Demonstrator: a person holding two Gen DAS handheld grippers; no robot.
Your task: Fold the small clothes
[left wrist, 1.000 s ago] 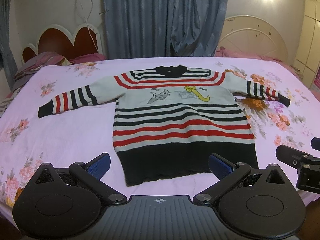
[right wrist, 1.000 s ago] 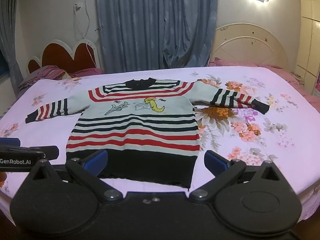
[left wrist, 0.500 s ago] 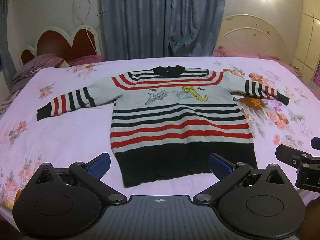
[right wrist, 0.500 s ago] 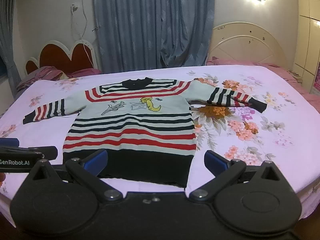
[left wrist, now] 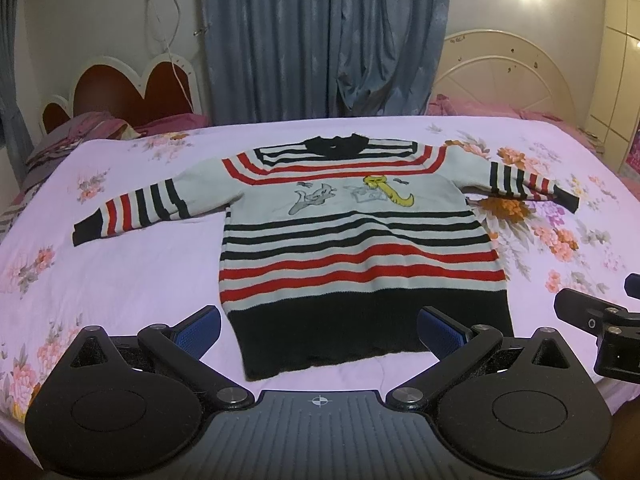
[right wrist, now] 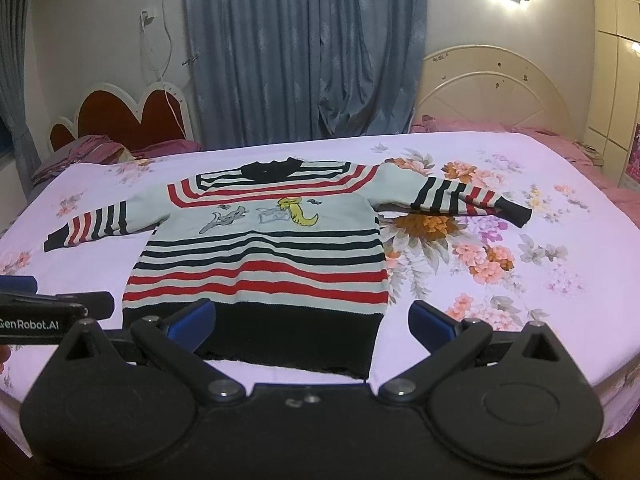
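Observation:
A small striped sweater (left wrist: 356, 240) in white, red and black lies flat and face up on the bed, both sleeves spread out, with a cartoon print on the chest. It also shows in the right wrist view (right wrist: 264, 256). My left gripper (left wrist: 319, 330) is open and empty, held just before the sweater's black hem. My right gripper (right wrist: 311, 322) is open and empty, above the hem's right half. Each gripper appears at the edge of the other's view: the right one (left wrist: 600, 320), the left one (right wrist: 52, 312).
The bed has a pink floral sheet (left wrist: 112, 280) and reaches to the near edge under my grippers. Two headboards (left wrist: 132, 92) (right wrist: 496, 84) and blue curtains (left wrist: 320, 36) stand behind. Pillows and crumpled bedding (left wrist: 80, 136) lie at the far left.
Both cameras have tipped slightly, so the sweater sits a little lower and to the left in view. The sweater has not moved and both grippers stay open.

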